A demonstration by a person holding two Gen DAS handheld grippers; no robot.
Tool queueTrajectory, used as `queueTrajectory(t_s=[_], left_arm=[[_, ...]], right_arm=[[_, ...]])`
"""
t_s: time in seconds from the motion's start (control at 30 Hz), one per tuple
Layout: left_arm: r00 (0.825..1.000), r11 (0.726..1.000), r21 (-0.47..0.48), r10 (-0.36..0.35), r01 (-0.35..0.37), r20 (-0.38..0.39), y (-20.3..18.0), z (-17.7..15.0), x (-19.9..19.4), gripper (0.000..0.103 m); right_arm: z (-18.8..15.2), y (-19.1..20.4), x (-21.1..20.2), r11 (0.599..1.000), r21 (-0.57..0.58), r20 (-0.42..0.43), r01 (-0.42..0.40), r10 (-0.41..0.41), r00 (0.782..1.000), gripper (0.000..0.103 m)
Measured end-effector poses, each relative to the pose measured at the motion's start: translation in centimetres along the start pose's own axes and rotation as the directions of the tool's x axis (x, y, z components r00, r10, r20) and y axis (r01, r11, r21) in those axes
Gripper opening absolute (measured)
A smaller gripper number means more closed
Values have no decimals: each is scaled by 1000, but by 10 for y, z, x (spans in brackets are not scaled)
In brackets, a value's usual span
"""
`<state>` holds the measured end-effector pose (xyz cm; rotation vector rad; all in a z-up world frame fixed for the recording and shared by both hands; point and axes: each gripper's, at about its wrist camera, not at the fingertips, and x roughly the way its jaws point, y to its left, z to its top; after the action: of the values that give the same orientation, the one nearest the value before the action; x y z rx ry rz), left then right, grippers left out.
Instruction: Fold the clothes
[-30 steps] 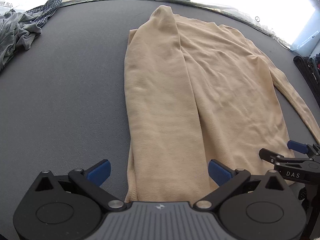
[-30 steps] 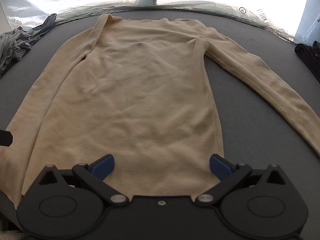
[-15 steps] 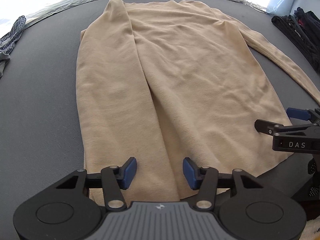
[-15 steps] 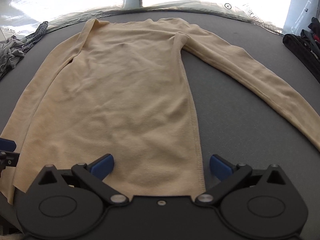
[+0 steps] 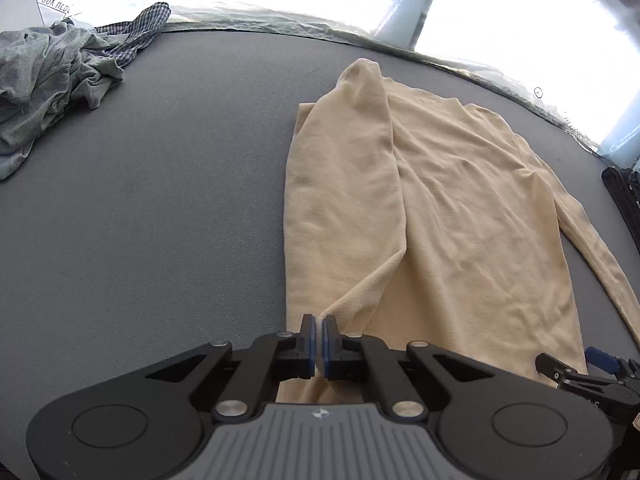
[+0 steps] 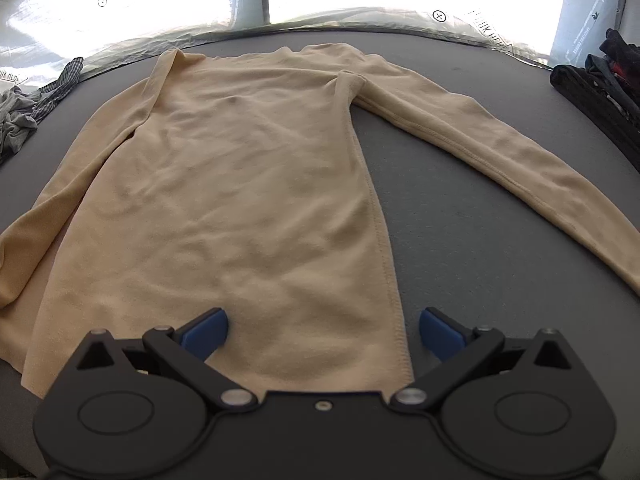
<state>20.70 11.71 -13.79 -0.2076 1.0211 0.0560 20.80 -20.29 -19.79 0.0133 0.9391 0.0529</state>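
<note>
The beige long-sleeved top (image 6: 240,184) lies flat on the grey table (image 5: 160,200), neck at the far edge and hem nearest me, so its long axis runs straight away from both cameras. Its left sleeve (image 5: 360,168) is already laid over the body, lengthwise; the right sleeve (image 6: 500,152) reaches out sideways and towards me across the bare table. My left tongs (image 5: 319,340) have just been closing and now pinch the cuff end of the folded sleeve down by the hem, cloth bunched between the blue pads. My right tongs (image 6: 322,330) stand wide apart over the hem's right corner, gripping nothing. To do this step well, I judge I should lift the cuff only slightly, keep the sleeve taut and parallel to the side seam, and set it down without dragging the body askew. A crumpled grey heap of clothes (image 5: 52,72) sits far left; dark garments (image 6: 600,88) lie at the right edge.
</note>
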Motion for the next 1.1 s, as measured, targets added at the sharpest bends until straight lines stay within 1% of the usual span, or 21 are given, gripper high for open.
queueTrajectory(t_s=[0.07,0.2,0.23,0.3,0.37,0.5,0.57,0.63,0.7,0.77,0.83,0.87,0.9,0.93,1.0,1.03,1.07,1.1], left_arm=[[999,998,-54,16,-14,35,19,15,-8,4],[994,987,-159,44,-27,101,63,47,-19,3],[992,983,-178,53,-31,117,73,54,-20,3],[985,979,-198,85,-55,149,91,69,-21,0],[977,976,-204,119,-82,178,108,85,-20,0],[967,970,-224,141,-93,212,140,118,-13,0],[974,979,-185,121,-85,193,147,134,-5,0],[983,993,-94,85,-70,161,143,143,5,2],[990,999,27,43,-47,136,130,140,17,13],[997,988,156,-6,-7,81,111,129,35,41],[1000,971,239,-11,4,29,96,115,50,51],[1000,965,263,3,-4,4,92,108,57,54],[1000,958,286,18,-11,-20,87,101,64,54],[999,955,296,32,-19,-37,85,95,68,54],[997,960,278,55,-39,-50,89,85,71,62],[996,962,266,69,-53,-51,92,80,71,75],[995,966,248,87,-74,-43,97,77,70,85],[994,968,231,105,-94,-36,101,73,69,88]], right_arm=[[0,1,0,1000,12,7,10,-10,1000,103],[2,4,2,998,51,9,40,-40,999,103],[2,6,3,997,64,8,49,-50,999,103],[4,7,3,994,88,6,67,-68,998,103],[5,9,4,990,113,7,86,-88,996,103],[6,13,6,980,160,11,122,-125,992,103],[7,15,7,972,188,12,143,-148,989,103],[7,19,8,960,222,18,169,-177,984,103],[7,23,9,947,256,26,195,-208,978,103],[5,26,9,935,282,42,213,-234,971,103],[4,28,10,926,301,55,226,-254,966,103],[4,28,10,925,304,57,229,-257,965,103],[3,28,10,924,306,57,231,-260,964,103],[3,29,9,922,308,58,234,-263,963,103],[2,30,9,922,306,63,235,-266,962,103],[1,30,9,924,304,69,234,-266,961,103],[0,30,8,926,300,75,231,-264,962,103],[-1,30,8,928,296,81,227,-261,962,103]])
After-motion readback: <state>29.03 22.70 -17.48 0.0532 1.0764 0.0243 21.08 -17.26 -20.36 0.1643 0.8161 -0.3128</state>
